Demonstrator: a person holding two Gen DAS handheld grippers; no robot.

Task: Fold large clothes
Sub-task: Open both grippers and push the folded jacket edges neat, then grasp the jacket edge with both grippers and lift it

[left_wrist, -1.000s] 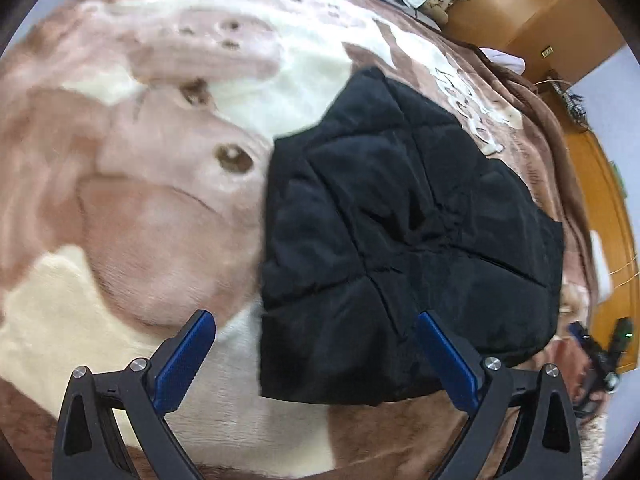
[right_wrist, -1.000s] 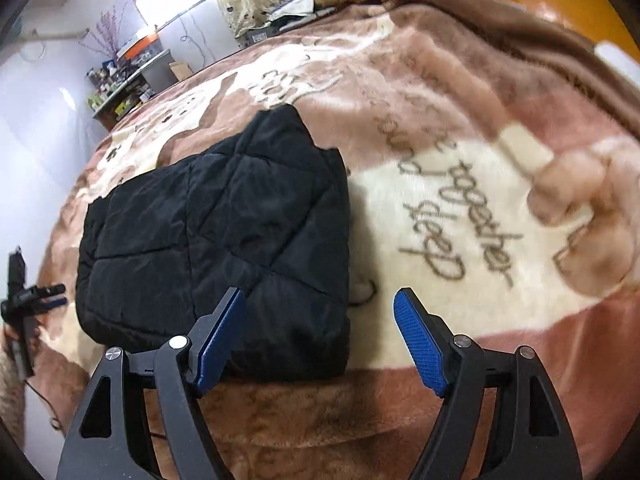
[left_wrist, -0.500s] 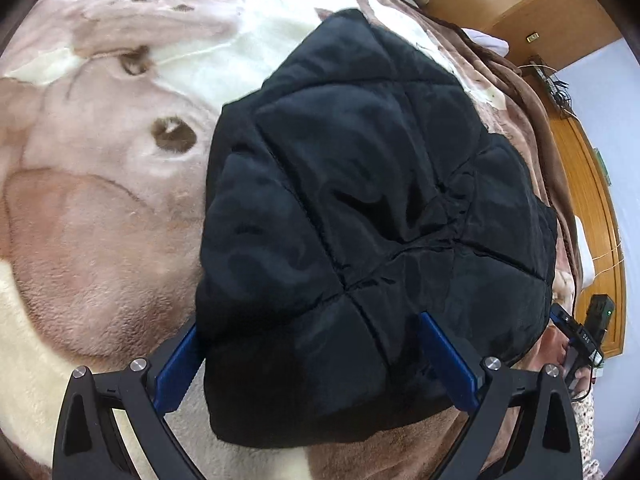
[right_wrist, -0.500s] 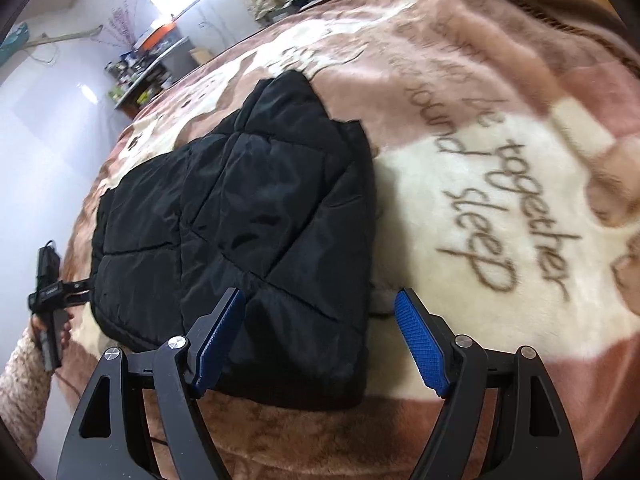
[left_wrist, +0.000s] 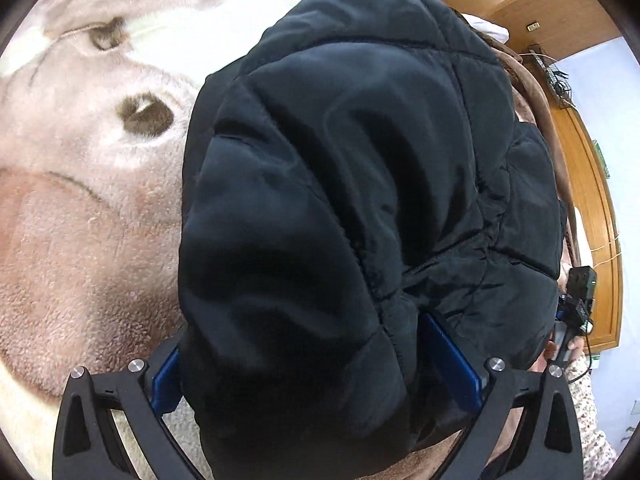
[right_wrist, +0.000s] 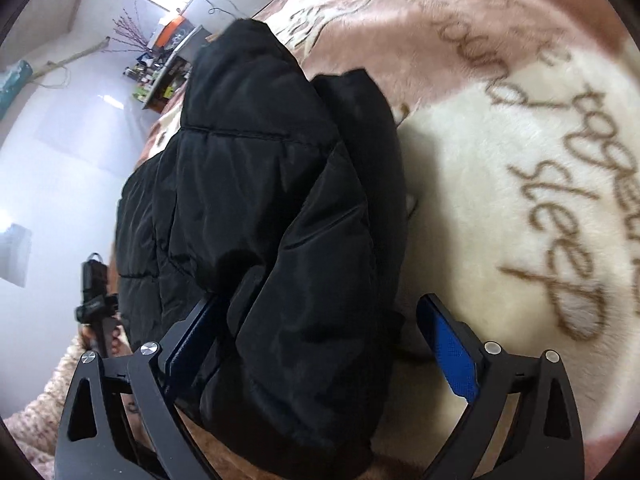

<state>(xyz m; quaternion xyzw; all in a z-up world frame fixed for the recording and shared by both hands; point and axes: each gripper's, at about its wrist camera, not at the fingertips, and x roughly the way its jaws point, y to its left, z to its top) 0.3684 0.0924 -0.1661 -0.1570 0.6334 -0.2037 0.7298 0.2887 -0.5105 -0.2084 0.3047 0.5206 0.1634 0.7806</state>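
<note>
Black quilted jacket [left_wrist: 352, 200] lies folded on a plush blanket [left_wrist: 80, 240] and fills the centre and right of the left wrist frame; in the right wrist view the same jacket [right_wrist: 272, 220] takes the centre and left, its near end bulging toward the lens. Left gripper [left_wrist: 316, 364]: jaws apart, the jacket's near edge between the two blue pads; the left pad is mostly covered by fabric, the right pad shows at lower right of centre. Whether the pads press the cloth cannot be told. Right gripper [right_wrist: 320, 352]: jaws apart, the jacket's end bulk between them, the left pad against or just beside the fabric, the right pad standing clear over the cream part of the blanket [right_wrist: 500, 200]. Jacket's underside and how many layers it has are hidden; its bottom edge is cut off by the frame bottom in both views. Blanket print shows a brown eye-like patch at upper left in the left wrist view and brown script at right in the right wrist view, partly blurred, reading "sleep" among other words. Wooden furniture [left_wrist: 580, 160] curves along the right edge of the left wrist frame. Cluttered shelf [right_wrist: 168, 64] at upper left of the right wrist frame, contents too small to name.
</note>
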